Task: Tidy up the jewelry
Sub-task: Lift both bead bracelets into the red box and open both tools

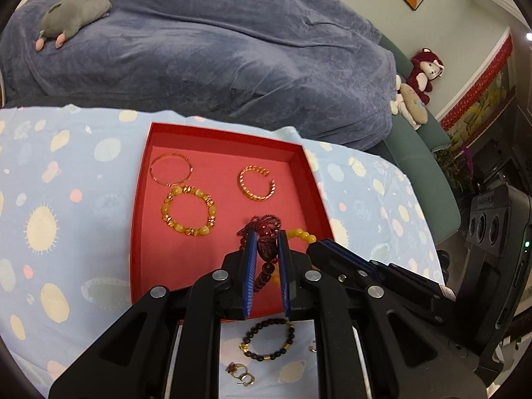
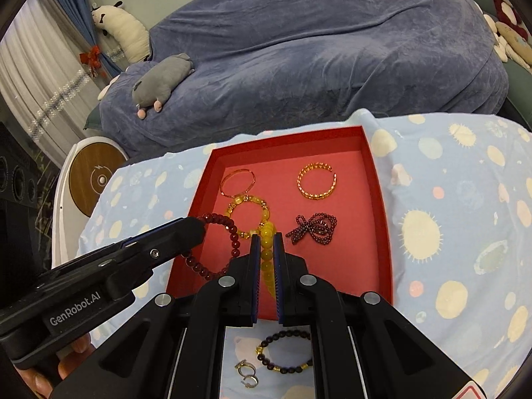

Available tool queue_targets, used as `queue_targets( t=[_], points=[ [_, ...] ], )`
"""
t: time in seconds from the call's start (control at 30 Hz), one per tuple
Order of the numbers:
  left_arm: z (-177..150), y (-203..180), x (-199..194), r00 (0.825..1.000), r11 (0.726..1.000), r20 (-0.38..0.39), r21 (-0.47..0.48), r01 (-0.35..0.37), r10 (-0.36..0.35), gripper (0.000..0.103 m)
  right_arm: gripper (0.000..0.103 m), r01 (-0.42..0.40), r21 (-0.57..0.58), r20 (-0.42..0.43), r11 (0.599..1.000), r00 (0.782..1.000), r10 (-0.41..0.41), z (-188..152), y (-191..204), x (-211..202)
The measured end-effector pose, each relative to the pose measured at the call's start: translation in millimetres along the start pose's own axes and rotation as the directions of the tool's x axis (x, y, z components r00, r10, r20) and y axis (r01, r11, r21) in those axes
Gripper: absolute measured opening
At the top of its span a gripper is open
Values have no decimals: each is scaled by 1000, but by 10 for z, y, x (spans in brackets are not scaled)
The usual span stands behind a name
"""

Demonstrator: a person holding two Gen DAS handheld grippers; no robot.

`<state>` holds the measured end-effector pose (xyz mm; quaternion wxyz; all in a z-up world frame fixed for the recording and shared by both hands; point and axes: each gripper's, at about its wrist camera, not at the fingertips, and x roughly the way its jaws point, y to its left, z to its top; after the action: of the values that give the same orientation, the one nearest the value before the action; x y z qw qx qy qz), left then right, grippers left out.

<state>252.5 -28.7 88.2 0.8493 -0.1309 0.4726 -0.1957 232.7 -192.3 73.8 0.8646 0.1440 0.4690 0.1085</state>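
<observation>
A red tray (image 1: 143,179) (image 2: 382,212) lies on the patterned cloth. In it are a thin gold bangle (image 1: 171,169) (image 2: 237,183), a twisted gold cuff (image 1: 256,183) (image 2: 316,181), a yellow-bead bracelet (image 1: 188,211) (image 2: 247,214) and a dark red knotted bead string (image 2: 314,229). My left gripper (image 1: 267,237) (image 2: 196,227) is shut on a red bead bracelet (image 1: 267,249) (image 2: 232,236) over the tray's front. My right gripper (image 2: 267,237) (image 1: 319,244) is shut on a yellow bead bracelet (image 2: 267,249) (image 1: 301,234) beside it.
A dark bead bracelet (image 1: 269,339) (image 2: 282,352) and small rings (image 1: 241,374) (image 2: 247,374) lie on the cloth in front of the tray. A blue-covered sofa (image 1: 216,50) with a grey plush toy (image 1: 76,13) stands behind the table.
</observation>
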Motion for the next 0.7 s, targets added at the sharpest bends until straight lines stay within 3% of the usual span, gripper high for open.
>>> queue_targets(
  t=[0.27, 0.4, 0.6, 0.7],
  points=[
    [-291, 371, 487, 986, 990, -89, 45, -134, 138, 12, 7, 104, 18, -99, 994, 990, -101, -262, -330, 436],
    [-352, 407, 533, 968, 966, -69, 117, -232, 240, 12, 7, 139, 5, -96, 990, 986, -138, -270, -399, 498],
    [-372, 368, 570, 956, 944, -45, 175, -280, 291, 12, 8, 177, -68, -87, 982, 979, -183, -251, -319, 584],
    [-350, 340, 540, 951, 936, -7, 178, -303, 309, 17, 21, 191, -92, -61, 977, 979, -197, -249, -262, 559]
  ],
)
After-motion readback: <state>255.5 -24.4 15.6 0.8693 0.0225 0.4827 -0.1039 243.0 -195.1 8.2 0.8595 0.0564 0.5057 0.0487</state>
